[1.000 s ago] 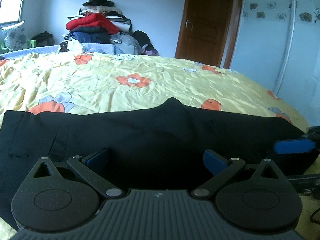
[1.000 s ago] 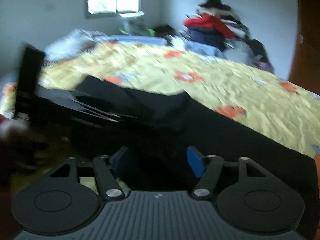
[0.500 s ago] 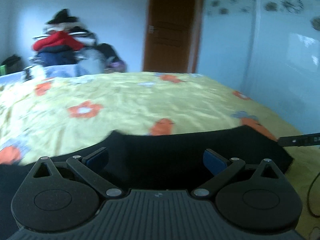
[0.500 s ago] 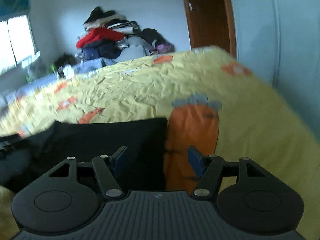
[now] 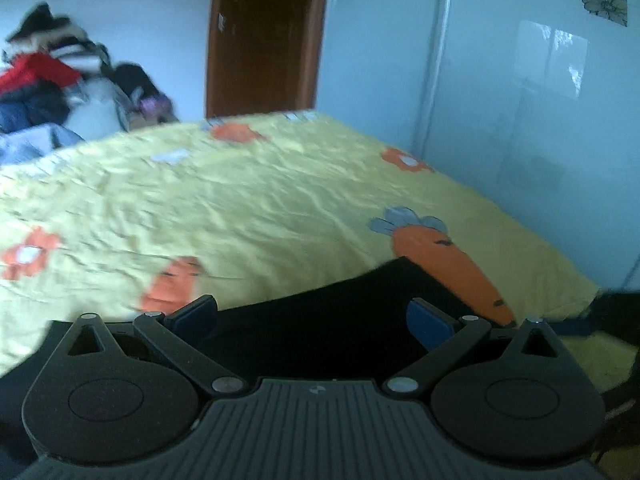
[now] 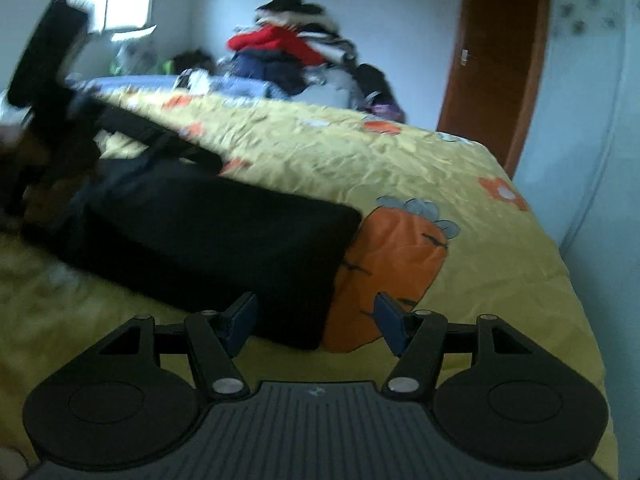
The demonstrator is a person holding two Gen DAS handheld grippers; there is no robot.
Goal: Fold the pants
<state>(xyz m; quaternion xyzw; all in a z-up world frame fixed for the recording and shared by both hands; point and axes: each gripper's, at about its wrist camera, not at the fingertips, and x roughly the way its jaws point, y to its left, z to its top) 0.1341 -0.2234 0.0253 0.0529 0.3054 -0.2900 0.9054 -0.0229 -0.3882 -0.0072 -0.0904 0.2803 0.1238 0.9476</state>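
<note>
Now both open: left gripper (image 5: pixel 312 314) over black fabric pants (image 6: pixel 224 240); right gripper (image 6: pixel 316 322), jaws just narrowing, empty, at pants' lower-centre corner on yellow carrot-print bedspread (image 6: pixel 320 152).

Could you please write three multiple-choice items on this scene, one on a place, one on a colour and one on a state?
1. Where do the black pants lie?
A. on the yellow bedspread
B. on the floor
C. over the door

2. What colour is the carrot print beside the end of the pants?
A. green
B. orange
C. purple

3. How do the jaws of the right gripper stand?
A. clamped on the pants
B. fully shut on nothing
C. apart, with the corner of the pants ahead between them, not pinched

Answers:
1. A, the dark cloth rests flat on the yellow bedspread.
2. B, the print is orange with a grey-blue top.
3. C, both blue pads show a gap; the jaws have just been closing.
</note>
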